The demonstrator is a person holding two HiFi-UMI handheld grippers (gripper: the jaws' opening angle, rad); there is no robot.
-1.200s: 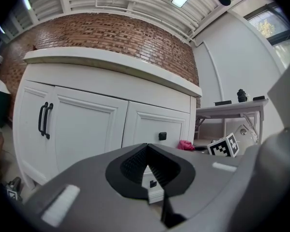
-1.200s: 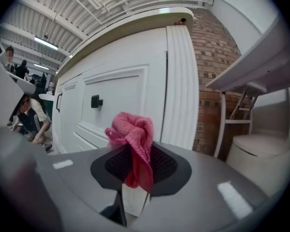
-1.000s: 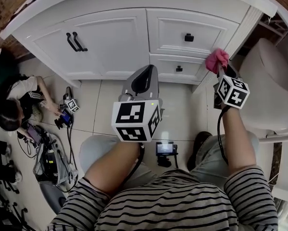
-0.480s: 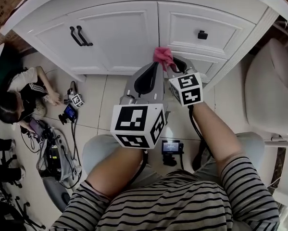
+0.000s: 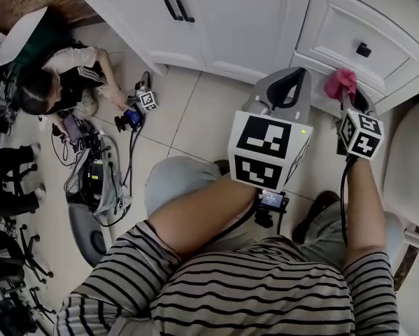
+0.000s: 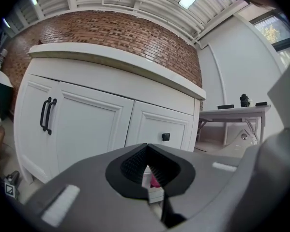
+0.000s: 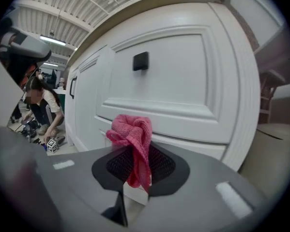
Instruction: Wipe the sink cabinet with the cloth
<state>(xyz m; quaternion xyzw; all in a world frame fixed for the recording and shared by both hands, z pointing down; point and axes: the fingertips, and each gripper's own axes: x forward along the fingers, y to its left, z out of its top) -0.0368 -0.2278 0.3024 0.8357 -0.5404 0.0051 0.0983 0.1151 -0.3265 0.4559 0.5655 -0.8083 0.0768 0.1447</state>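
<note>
Evidently mid-wipe: right gripper (image 7: 135, 166) clenched on the bunched pink cloth (image 7: 133, 132), the wad left poking past the jaw tips so fabric, not plastic, meets the sink cabinet (image 7: 183, 95). Cloth sits at the lower drawer front; contact unclear. Left gripper (image 6: 147, 170) jaws pressed together on nothing, parked clear of the cabinet, probably to stay out of the way.

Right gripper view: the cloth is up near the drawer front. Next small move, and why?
Probably press the pink cloth onto the drawer front and sweep it sideways. The right gripper has its jaws shut on the cloth, with the bunched tip facing the panel below the black knob. Whether the cloth touches the panel can't be confirmed.
</note>
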